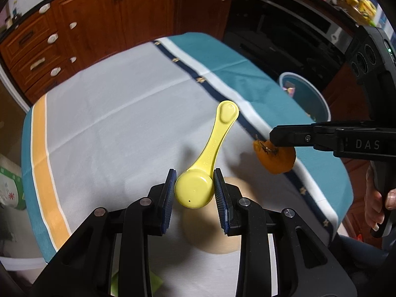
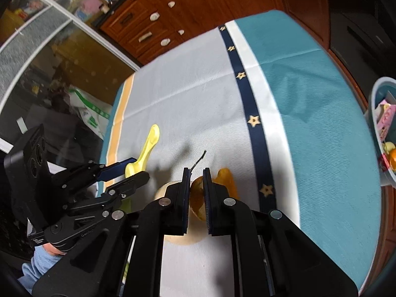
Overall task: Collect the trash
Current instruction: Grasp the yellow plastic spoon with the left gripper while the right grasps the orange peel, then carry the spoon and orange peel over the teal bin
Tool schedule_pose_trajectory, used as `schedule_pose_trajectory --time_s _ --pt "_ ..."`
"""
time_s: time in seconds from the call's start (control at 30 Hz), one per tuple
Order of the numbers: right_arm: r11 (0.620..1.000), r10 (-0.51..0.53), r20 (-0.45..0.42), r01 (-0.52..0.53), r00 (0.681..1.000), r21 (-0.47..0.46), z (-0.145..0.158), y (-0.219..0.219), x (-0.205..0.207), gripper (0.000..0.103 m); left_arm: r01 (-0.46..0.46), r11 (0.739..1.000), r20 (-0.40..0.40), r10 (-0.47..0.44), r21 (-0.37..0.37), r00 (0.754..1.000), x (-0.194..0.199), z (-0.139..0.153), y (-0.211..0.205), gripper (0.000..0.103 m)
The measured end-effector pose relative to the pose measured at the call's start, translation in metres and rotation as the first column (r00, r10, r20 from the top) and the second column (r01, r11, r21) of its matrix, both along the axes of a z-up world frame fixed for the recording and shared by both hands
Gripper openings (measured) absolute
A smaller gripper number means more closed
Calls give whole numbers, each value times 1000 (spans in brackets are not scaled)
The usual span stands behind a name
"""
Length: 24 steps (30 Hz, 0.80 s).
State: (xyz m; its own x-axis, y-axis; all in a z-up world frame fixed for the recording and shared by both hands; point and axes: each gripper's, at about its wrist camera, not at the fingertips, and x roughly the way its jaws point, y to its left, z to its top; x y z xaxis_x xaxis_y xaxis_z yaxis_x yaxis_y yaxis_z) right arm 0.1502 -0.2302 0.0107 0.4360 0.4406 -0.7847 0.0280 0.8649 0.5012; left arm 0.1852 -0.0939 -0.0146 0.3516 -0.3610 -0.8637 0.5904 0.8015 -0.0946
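Your left gripper (image 1: pixel 194 189) clamps the yellow measuring spoon (image 1: pixel 198 185) by its bowl at lower centre, while your right gripper (image 2: pixel 196 188) pinches an orange peel (image 2: pixel 198 198) above the tablecloth (image 2: pixel 185 94), the bin (image 2: pixel 376 123) sitting at right edge

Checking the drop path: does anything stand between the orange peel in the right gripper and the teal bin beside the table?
Nothing visible: the orange fruit peel hangs over bare striped tablecloth; the round teal plastic bin stands open beyond the table's edge.

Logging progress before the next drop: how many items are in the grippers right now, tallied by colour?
Yellow: 1, the measuring spoon in the left gripper.
Orange: 1, the fruit peel in the right gripper.
Total: 2.
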Motion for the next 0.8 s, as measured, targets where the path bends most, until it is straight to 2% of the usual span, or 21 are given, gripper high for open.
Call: schedule_pose_trajectory --time_s 0.3,0.8 --pt "997 -45 60 41 997 58 23 -35 -27 10 73 997 14 -73 15 997 -19 16 -49 31" --pt "985 -134 84 124 987 118 34 -94 -52 10 136 991 -24 -135 14 991 -25 13 -111 31"
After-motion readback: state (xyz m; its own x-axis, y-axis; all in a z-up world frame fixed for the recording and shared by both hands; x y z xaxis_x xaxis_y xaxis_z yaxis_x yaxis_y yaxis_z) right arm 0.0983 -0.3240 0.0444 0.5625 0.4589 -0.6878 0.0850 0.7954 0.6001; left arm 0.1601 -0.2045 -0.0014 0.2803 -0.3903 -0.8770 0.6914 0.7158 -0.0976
